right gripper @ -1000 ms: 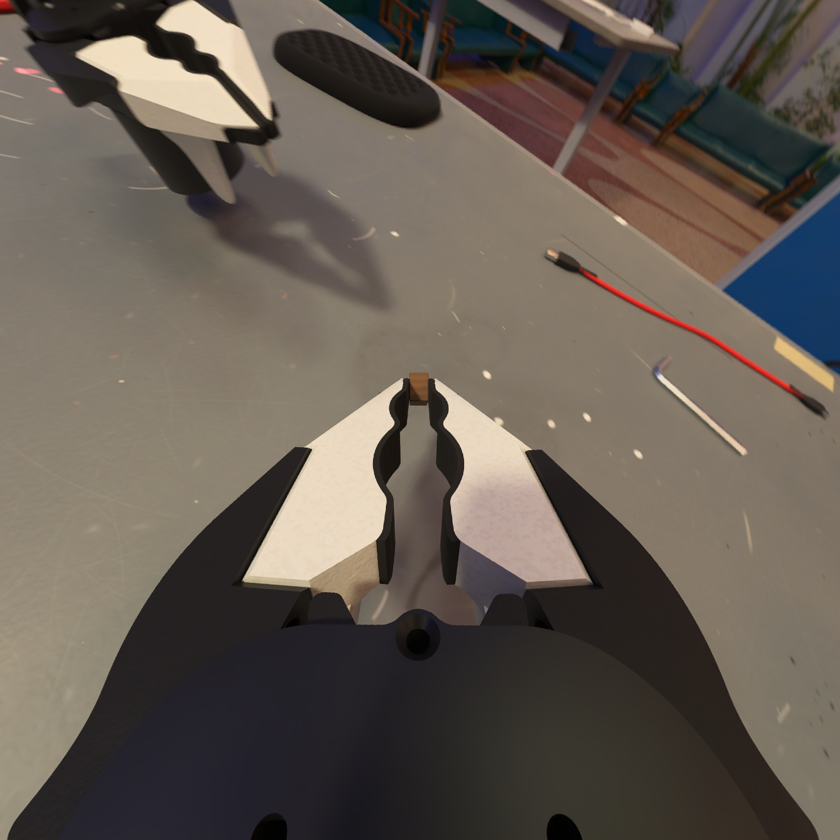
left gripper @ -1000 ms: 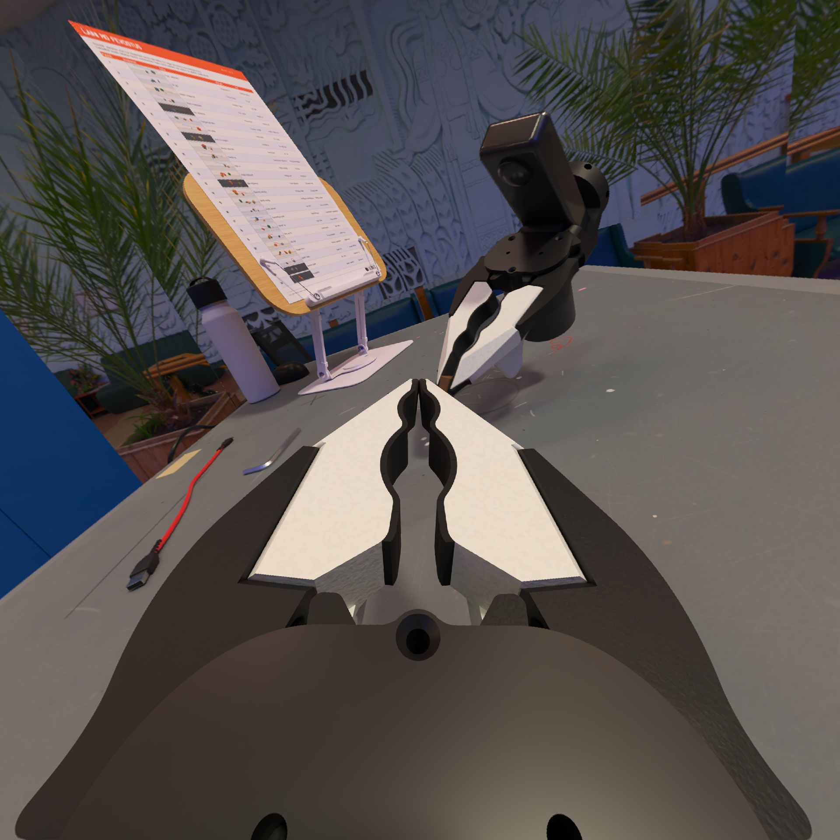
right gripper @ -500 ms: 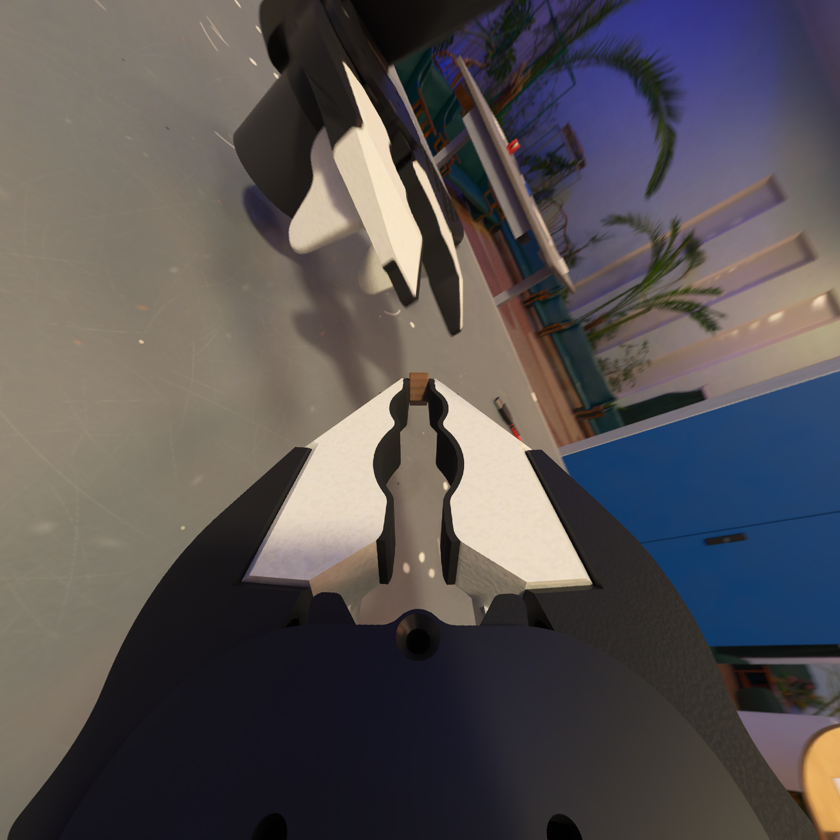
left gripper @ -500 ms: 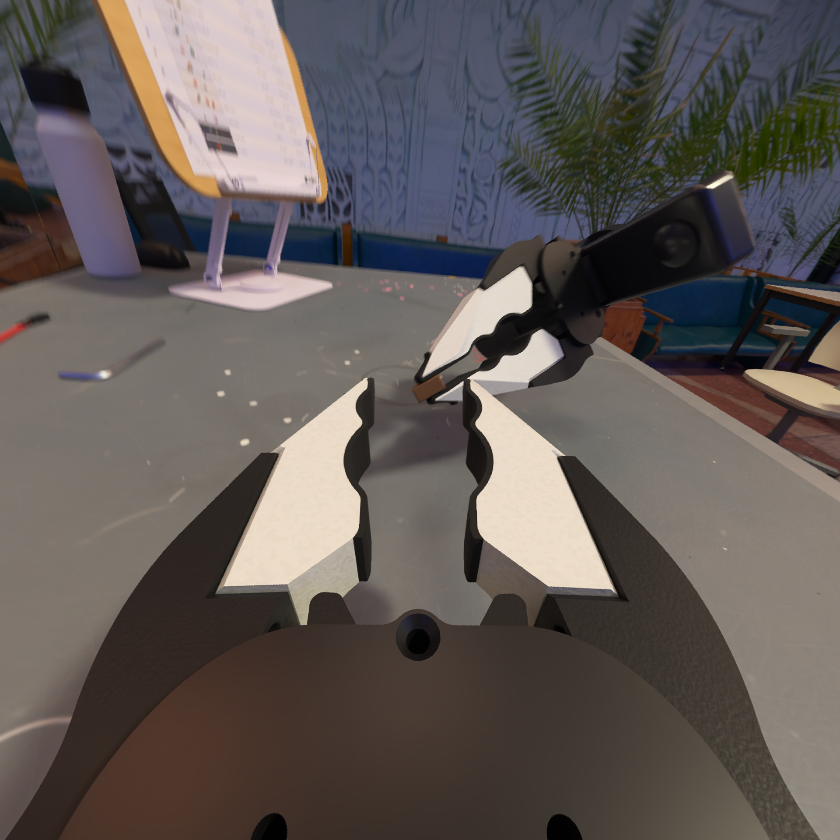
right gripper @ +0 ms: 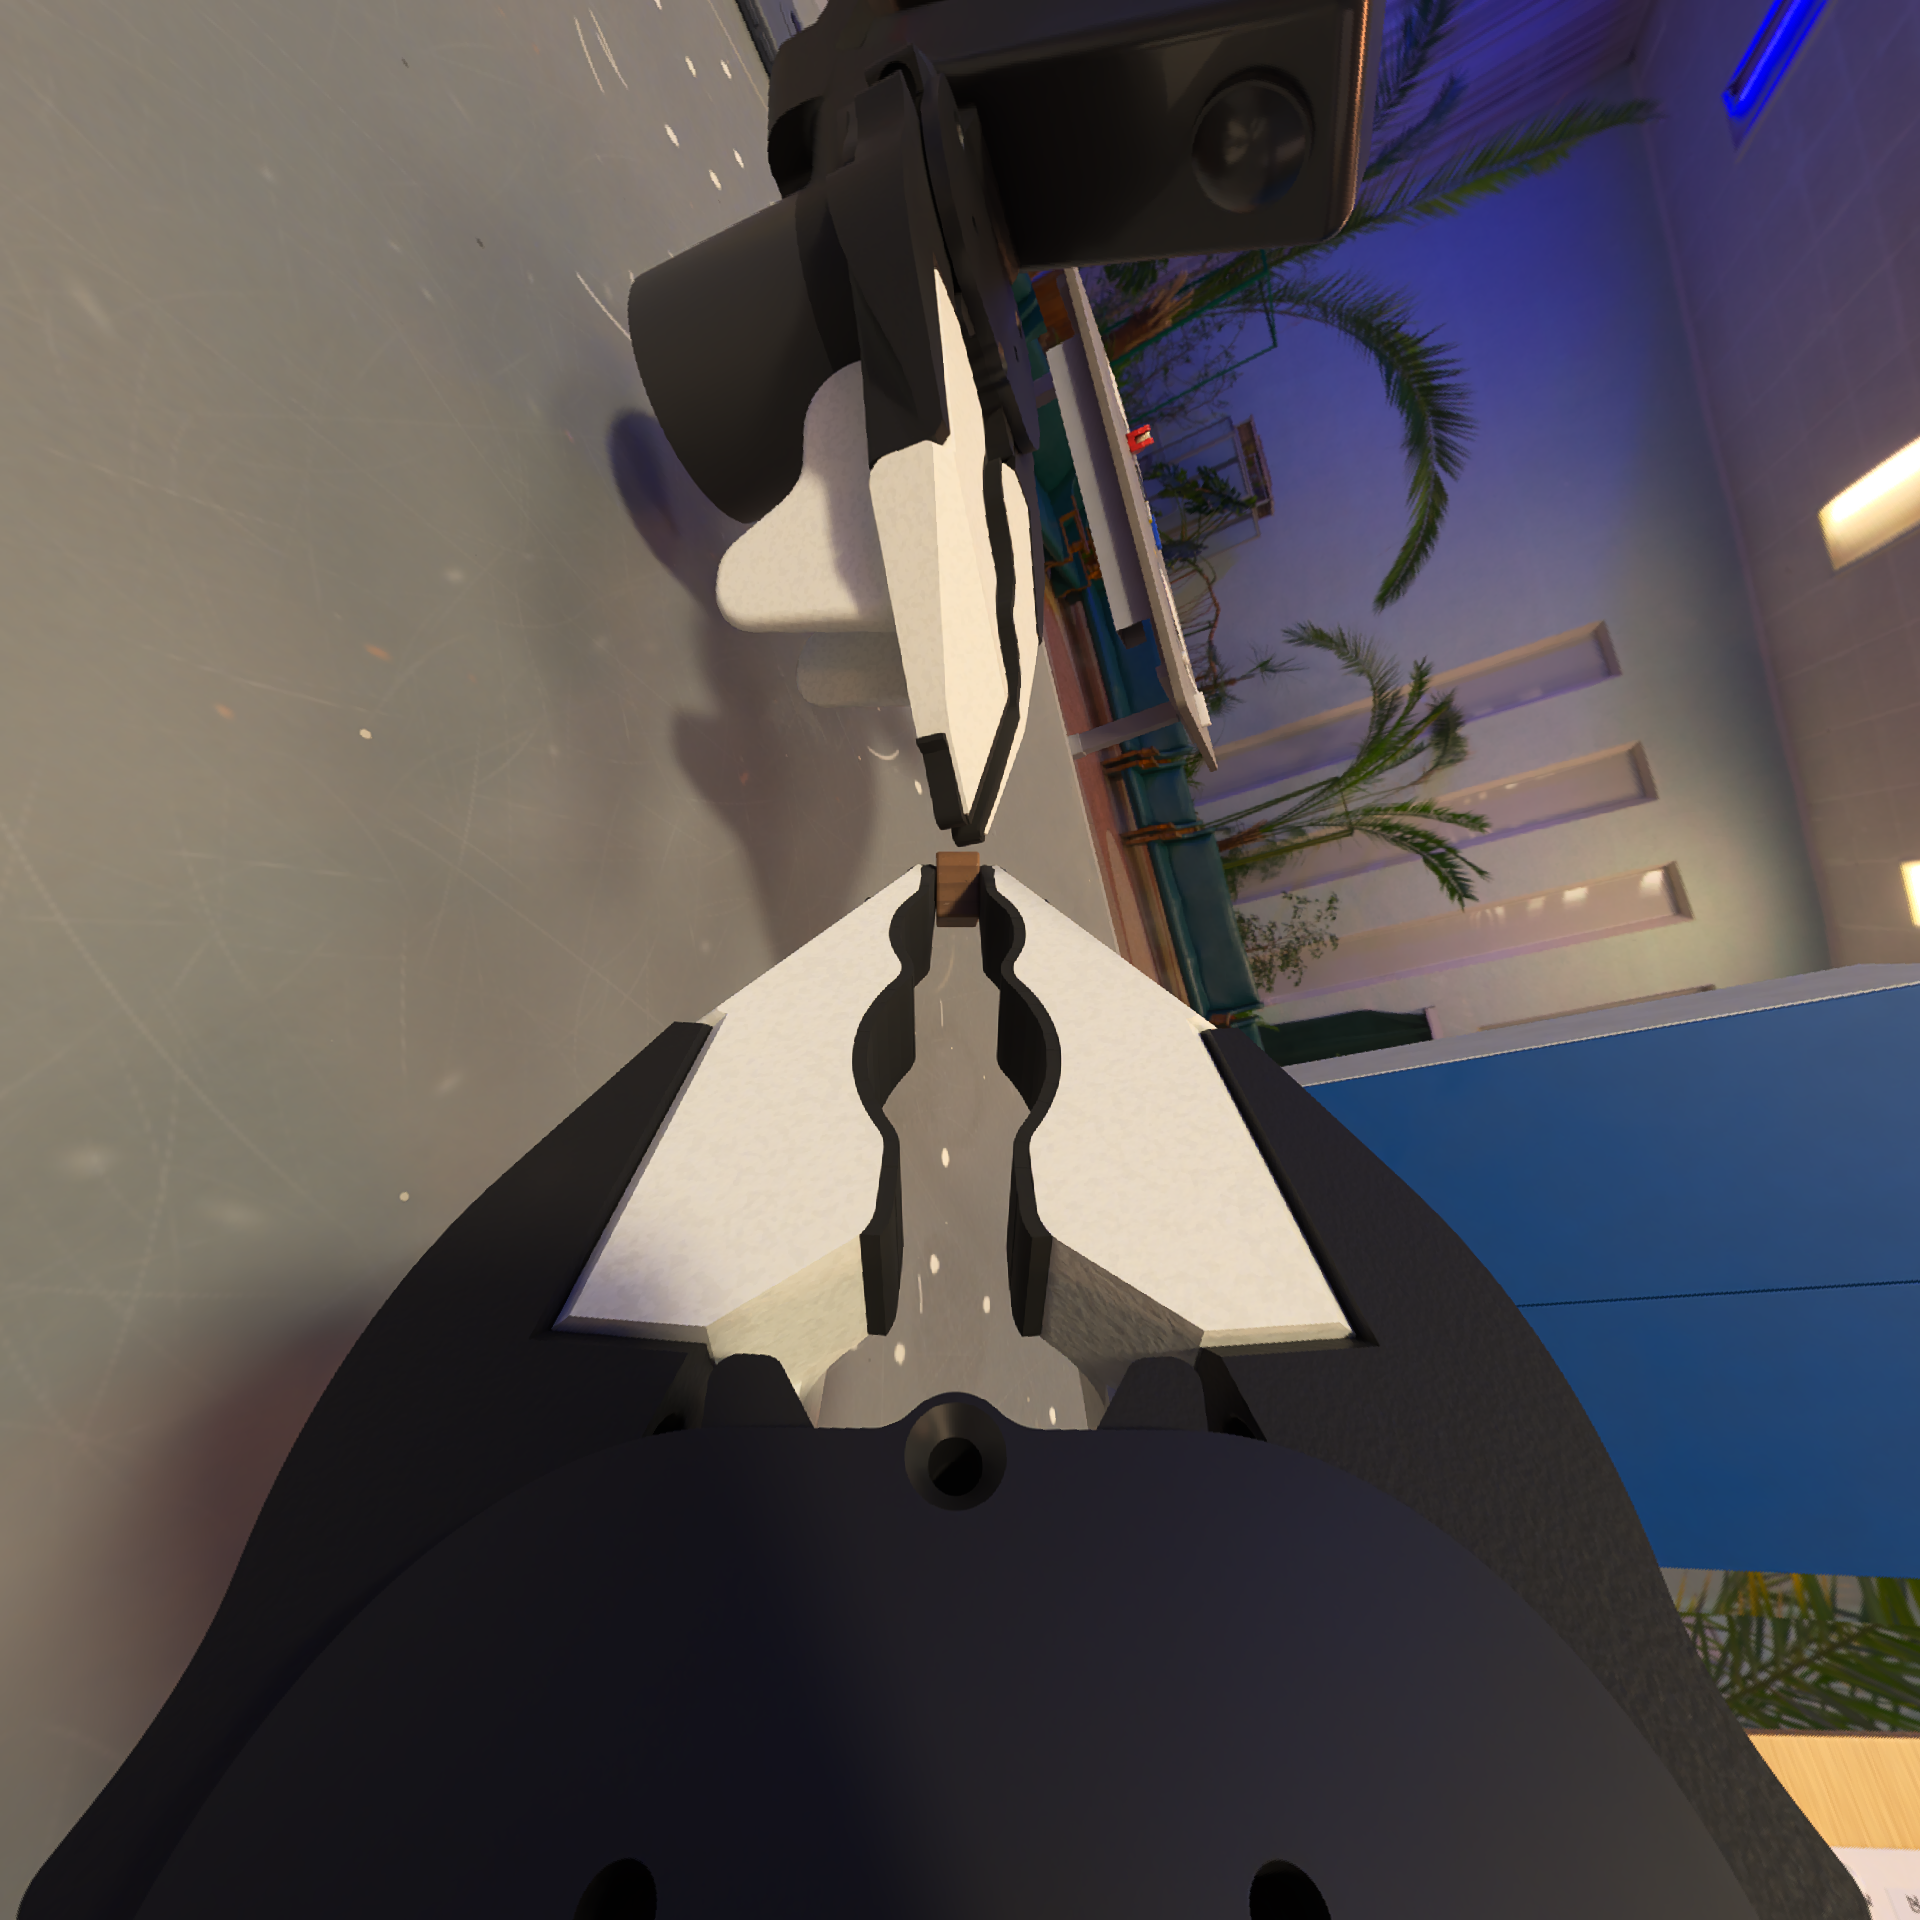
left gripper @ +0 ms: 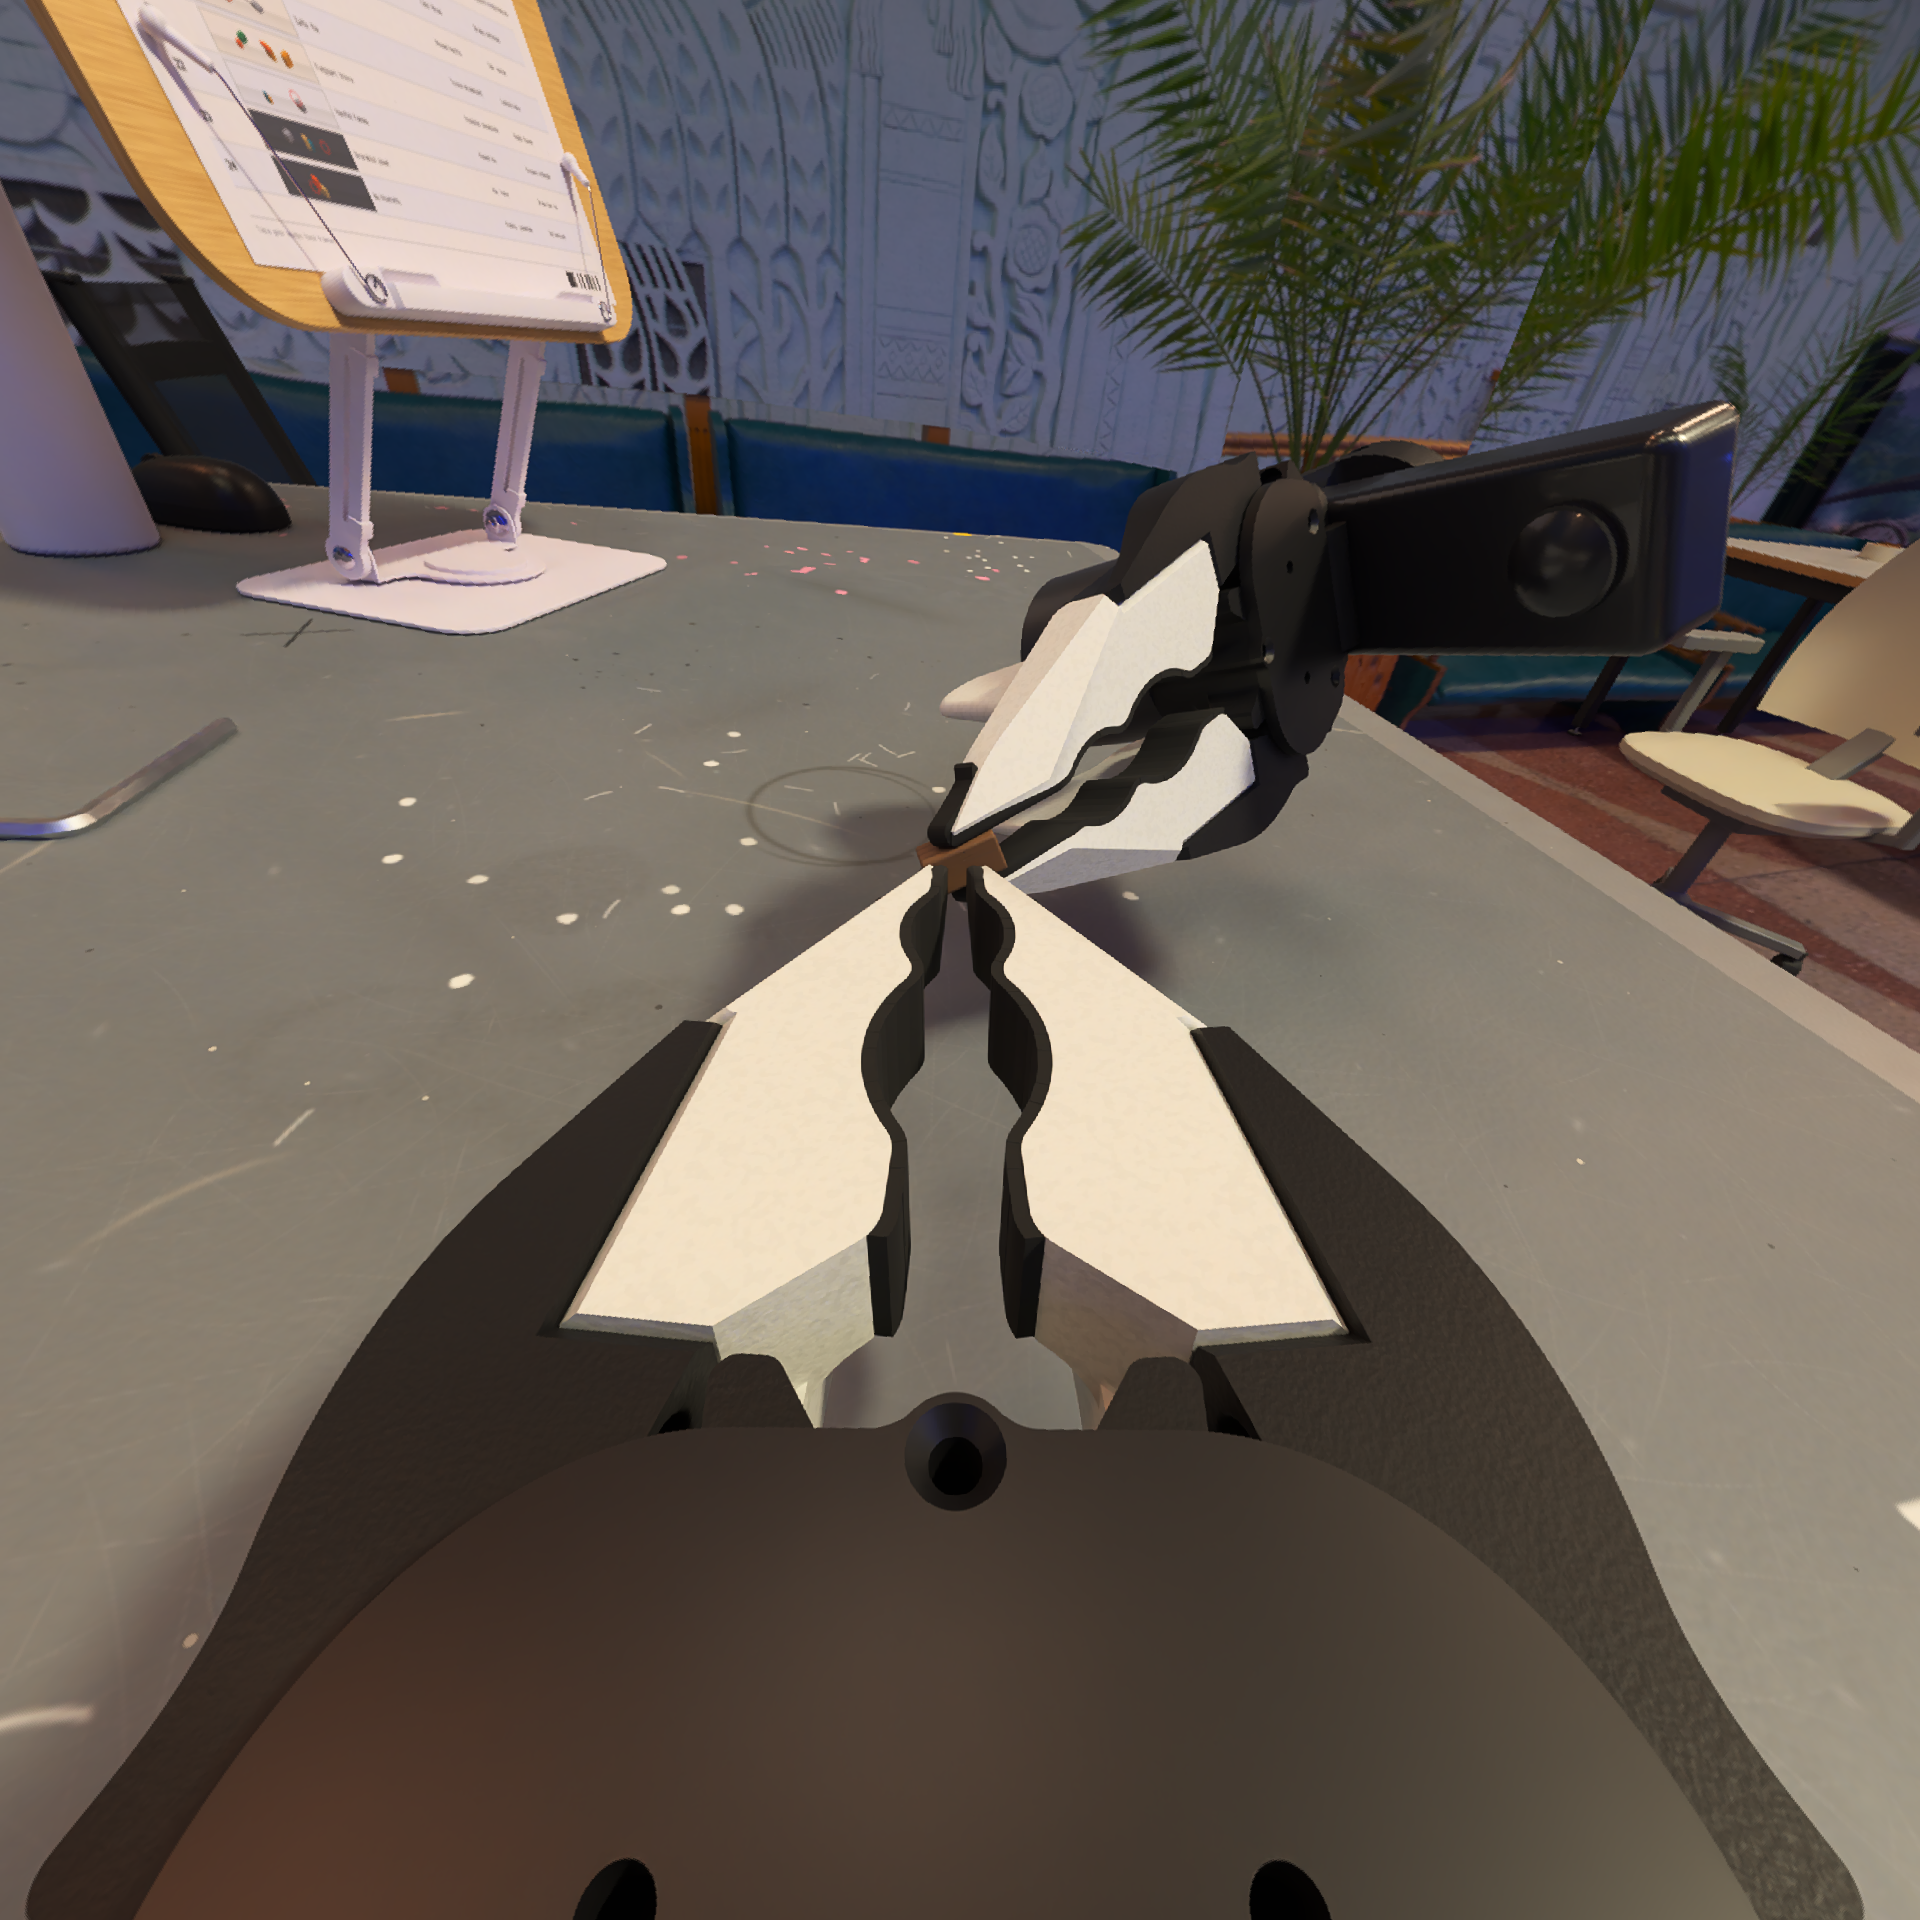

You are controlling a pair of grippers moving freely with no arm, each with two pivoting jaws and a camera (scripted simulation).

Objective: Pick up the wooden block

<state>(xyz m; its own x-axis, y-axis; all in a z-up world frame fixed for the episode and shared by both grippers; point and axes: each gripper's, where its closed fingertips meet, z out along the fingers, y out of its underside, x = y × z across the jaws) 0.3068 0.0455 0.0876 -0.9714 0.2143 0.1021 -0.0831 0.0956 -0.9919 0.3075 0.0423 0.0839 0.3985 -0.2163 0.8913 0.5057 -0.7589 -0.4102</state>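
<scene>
My right gripper (right gripper: 957,883) is clenched on the wooden block (right gripper: 957,886), pinching it at the very fingertips, off the grey bench (right gripper: 312,727). In my left wrist view the block (left gripper: 961,855) is a small brown sliver whose long axis runs roughly three to nine o'clock, across my left gripper (left gripper: 954,883). My left gripper's tips are nearly together right at the block; I cannot tell whether they grip it. My right gripper (left gripper: 971,831) reaches in from two o'clock, tip to tip with the left. At ten o'clock lies a hex key (left gripper: 125,779); at eleven o'clock stands a white stand with a clipboard (left gripper: 343,156), with a pale bottle (left gripper: 52,416) beside it. Nothing lies between the grippers besides the block.
</scene>
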